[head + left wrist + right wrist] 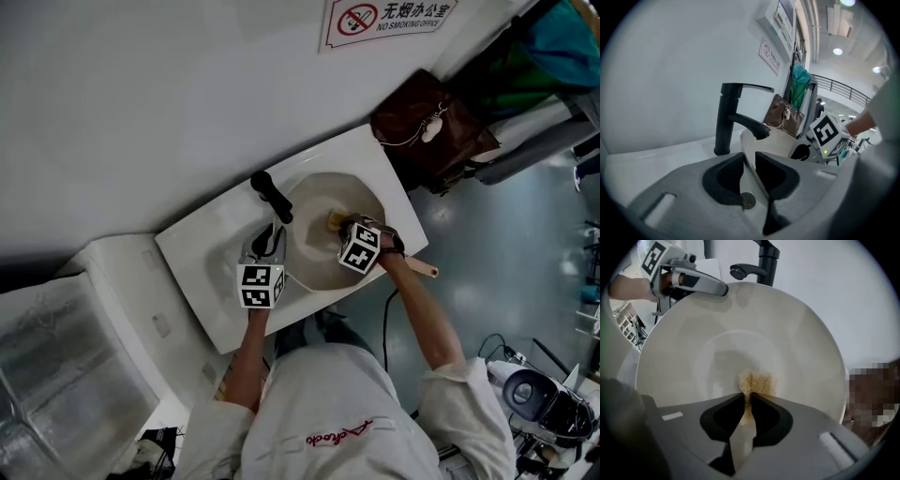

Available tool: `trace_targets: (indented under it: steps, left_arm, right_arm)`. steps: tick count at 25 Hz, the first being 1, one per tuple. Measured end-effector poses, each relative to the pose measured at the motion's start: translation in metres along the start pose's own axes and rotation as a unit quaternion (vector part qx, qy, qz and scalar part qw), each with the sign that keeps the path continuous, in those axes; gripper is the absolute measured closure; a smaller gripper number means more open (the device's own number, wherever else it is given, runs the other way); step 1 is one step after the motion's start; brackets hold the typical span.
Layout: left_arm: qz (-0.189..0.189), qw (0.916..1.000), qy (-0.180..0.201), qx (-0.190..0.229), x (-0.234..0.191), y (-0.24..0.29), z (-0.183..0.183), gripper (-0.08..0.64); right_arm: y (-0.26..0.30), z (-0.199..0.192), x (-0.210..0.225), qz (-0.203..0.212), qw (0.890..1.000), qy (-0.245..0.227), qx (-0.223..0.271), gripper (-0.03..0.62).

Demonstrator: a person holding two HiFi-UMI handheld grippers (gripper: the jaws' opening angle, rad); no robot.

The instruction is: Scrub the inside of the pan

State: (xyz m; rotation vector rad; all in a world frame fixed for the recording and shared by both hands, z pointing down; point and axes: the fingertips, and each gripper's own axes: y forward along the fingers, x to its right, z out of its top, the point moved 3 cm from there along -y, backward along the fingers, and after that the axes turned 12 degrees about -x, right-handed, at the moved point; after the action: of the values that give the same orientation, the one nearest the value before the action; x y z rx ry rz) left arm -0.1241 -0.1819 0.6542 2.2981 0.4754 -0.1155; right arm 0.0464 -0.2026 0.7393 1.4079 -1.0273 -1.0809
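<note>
Tan sponge (758,380) in right gripper (748,397) jaws, against pan (787,333)

A plain white wall (141,94) is running behind a white rectangular washbasin surface (202,262), and a black single-lever tap (272,197) is standing at the surface's back edge. A red-and-white no-smoking sign (389,19) is hanging on the wall above. By one end of the surface a brown leather bag (431,127) is sitting, with a teal cloth (562,47) hanging near it. A glossy grey floor (506,244) is reflecting pale light, and a thin black cable (384,323) is trailing down toward it. At the other end, a white cabinet with a translucent plastic cover (66,366) is standing just beside the surface. In the left gripper view, round ceiling lamps (838,51) are glowing above a dark metal railing (843,89).
</note>
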Motion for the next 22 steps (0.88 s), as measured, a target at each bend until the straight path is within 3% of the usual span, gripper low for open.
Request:
trace_targets:
  steps: [13,22]
  left_arm:
    - [0.004,1.0,0.003,-0.001,0.0,0.001,0.0,0.479]
    - [0.005,1.0,0.005,0.001,0.001,0.001,0.001,0.479]
  right_arm:
    - [-0.002,-0.011,-0.034,0.016,1.0,-0.023,-0.009,0.537]
    - [-0.007,0.007,-0.069,0.025,0.997,-0.071,-0.001,0.536]
